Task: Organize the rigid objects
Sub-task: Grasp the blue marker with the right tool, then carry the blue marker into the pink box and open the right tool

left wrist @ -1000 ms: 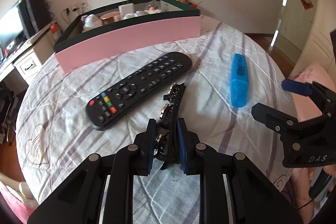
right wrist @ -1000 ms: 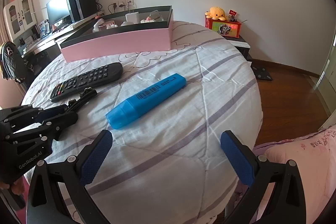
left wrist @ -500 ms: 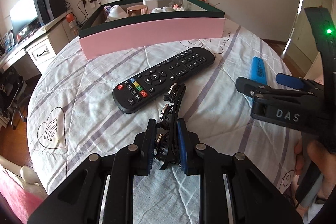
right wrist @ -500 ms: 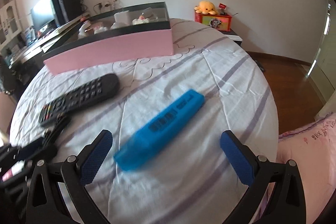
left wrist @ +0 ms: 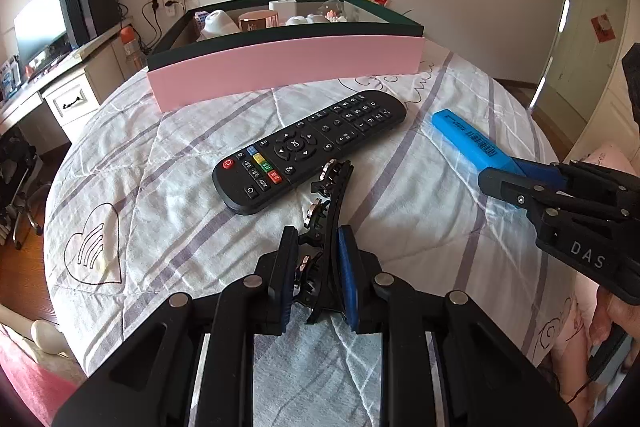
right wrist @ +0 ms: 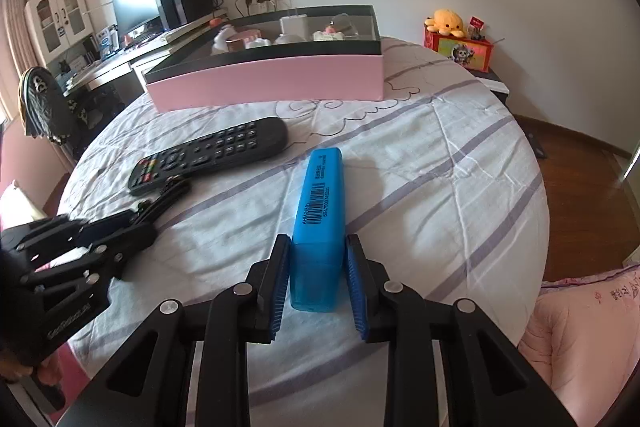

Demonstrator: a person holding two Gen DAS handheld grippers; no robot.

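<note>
My left gripper is shut on a black hair clip that rests on the bedspread; the clip also shows in the right wrist view. My right gripper is shut on the near end of a blue highlighter, which lies on the bedspread pointing away from me; it also shows in the left wrist view. A black remote lies between the clip and a pink box holding several small items.
The round bed has a white striped cover. A desk with a monitor stands at the left. A small red box with a yellow plush stands behind the bed's right side. Wooden floor lies to the right.
My right gripper has moved in over the blue highlighter and closed from wide open onto its near end. My left gripper stays shut on the hair clip.
</note>
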